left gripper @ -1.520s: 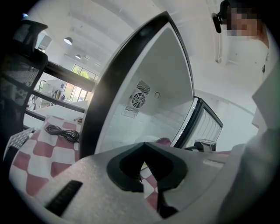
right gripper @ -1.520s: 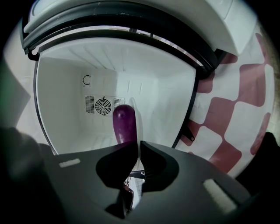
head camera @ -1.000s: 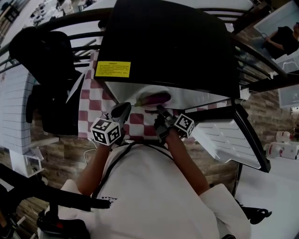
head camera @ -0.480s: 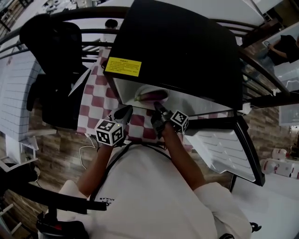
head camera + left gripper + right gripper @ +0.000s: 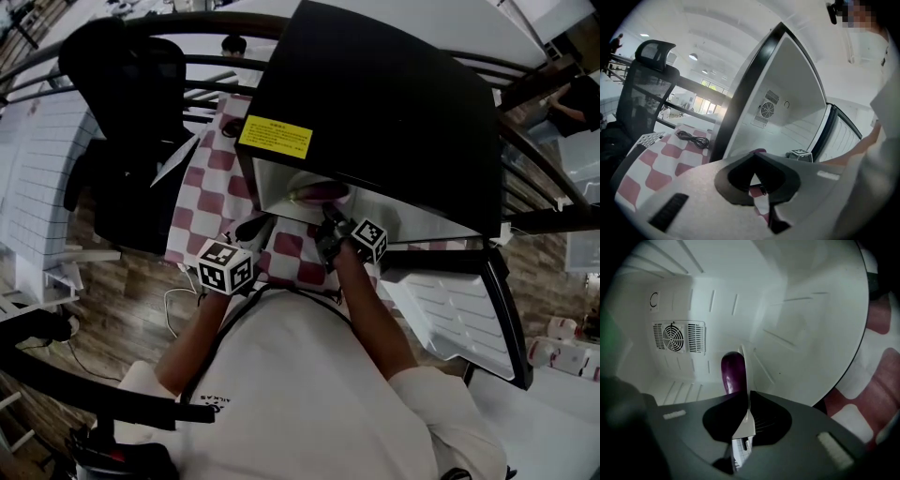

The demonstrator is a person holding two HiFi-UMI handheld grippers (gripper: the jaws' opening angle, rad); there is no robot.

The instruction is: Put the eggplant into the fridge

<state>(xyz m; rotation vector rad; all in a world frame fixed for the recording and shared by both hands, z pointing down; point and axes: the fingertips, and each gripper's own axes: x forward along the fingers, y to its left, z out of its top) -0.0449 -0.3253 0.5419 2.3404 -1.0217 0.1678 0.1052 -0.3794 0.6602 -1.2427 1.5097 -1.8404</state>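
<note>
A small black fridge [image 5: 375,103] stands on a red-and-white checkered cloth [image 5: 202,187], with its door [image 5: 450,295] swung open to the right. The purple eggplant [image 5: 323,192] is low inside the white compartment. My right gripper [image 5: 328,214] reaches into the opening and is shut on the eggplant's near end. In the right gripper view the eggplant [image 5: 731,371] sticks out past the gripper [image 5: 739,380] towards the back wall. My left gripper [image 5: 255,228] hovers over the cloth just left of the opening, shut and holding nothing; its own view shows the jaws [image 5: 753,157] meeting before the fridge [image 5: 787,108].
A black office chair [image 5: 122,84] stands to the left of the table. A coiled black cable [image 5: 691,139] lies on the cloth beside the fridge. A fan vent [image 5: 675,337] sits on the fridge's back wall. Railings run behind the table.
My right gripper has moved further into the fridge and lower, carrying the eggplant with it. My left gripper has stayed about where it was. The head camera has shifted.
</note>
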